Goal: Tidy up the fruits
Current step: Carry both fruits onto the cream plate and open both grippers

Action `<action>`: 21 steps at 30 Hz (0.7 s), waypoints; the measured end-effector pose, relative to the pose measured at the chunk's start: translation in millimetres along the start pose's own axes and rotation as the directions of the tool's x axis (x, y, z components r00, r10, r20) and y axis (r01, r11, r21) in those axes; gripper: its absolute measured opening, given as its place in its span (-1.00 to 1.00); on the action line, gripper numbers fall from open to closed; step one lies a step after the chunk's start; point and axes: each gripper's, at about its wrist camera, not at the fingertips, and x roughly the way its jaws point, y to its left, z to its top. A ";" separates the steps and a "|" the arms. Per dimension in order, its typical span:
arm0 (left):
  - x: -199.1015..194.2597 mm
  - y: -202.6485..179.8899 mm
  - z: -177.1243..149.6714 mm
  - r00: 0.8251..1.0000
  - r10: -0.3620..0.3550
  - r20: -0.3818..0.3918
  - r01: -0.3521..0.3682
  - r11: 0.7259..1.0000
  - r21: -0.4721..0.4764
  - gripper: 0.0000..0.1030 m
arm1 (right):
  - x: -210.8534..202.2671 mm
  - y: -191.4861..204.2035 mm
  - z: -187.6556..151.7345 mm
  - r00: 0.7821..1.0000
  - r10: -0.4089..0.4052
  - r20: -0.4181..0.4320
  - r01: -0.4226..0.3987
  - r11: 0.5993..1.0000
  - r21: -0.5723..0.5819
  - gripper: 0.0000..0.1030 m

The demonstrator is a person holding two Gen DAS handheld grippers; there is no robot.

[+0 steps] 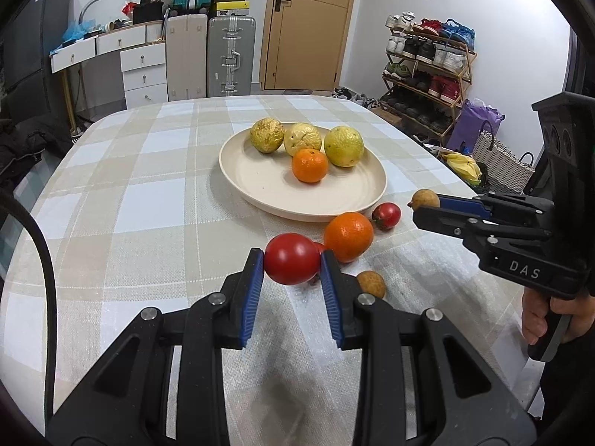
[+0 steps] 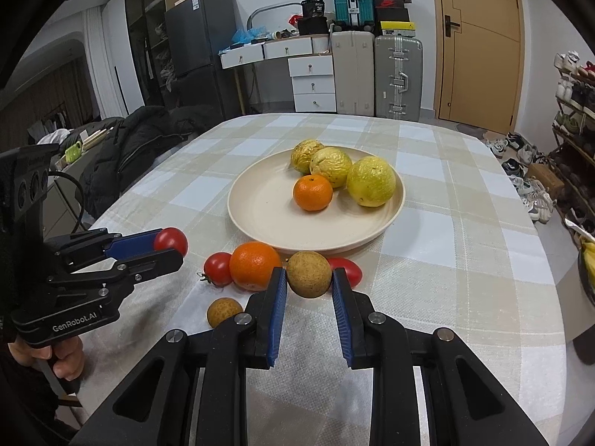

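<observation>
In the left wrist view my left gripper [image 1: 292, 260] is shut on a red tomato [image 1: 292, 258], held a little above the checked tablecloth. My right gripper [image 2: 309, 277] is shut on a brown longan [image 2: 308, 274]. Each gripper shows in the other's view: the right gripper [image 1: 425, 209] with its longan [image 1: 424, 199], the left gripper [image 2: 174, 248] with its tomato [image 2: 171, 239]. A cream plate [image 2: 260, 223] holds three yellow fruits [image 2: 372, 182] and a small orange [image 2: 313, 192]. Loose on the cloth before the plate lie a large orange [image 2: 254, 265], two small tomatoes [image 2: 218, 268] [image 2: 349, 269] and another longan [image 2: 224, 311].
A dark jacket [image 2: 137, 141] lies off the table's left side. A shoe rack [image 1: 427, 63] and a basket with bananas [image 1: 465, 165] stand to the right. Suitcases [image 2: 398, 74] and white drawers [image 2: 312, 81] line the far wall.
</observation>
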 end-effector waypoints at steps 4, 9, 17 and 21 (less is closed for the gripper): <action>2.7 3.7 6.9 1.000 0.007 0.015 -0.007 1.000 -0.002 -0.45 | 0.5 -5.3 2.6 1.000 0.005 0.010 -0.005 1.000 0.024 -0.50; 9.6 11.0 19.1 1.000 0.013 0.017 -0.012 1.000 -0.028 -0.45 | 5.0 -8.8 8.6 1.000 -0.011 0.025 0.010 0.999 0.037 -0.50; 27.3 6.3 38.3 0.999 0.032 0.019 -0.032 0.999 -0.013 -0.45 | 21.8 -13.5 27.4 1.000 -0.010 0.007 0.010 0.999 0.052 -0.50; 41.4 5.5 48.4 0.999 0.034 0.008 -0.034 0.999 -0.017 -0.45 | 32.9 -17.8 35.6 1.000 -0.011 -0.006 0.011 0.998 0.067 -0.50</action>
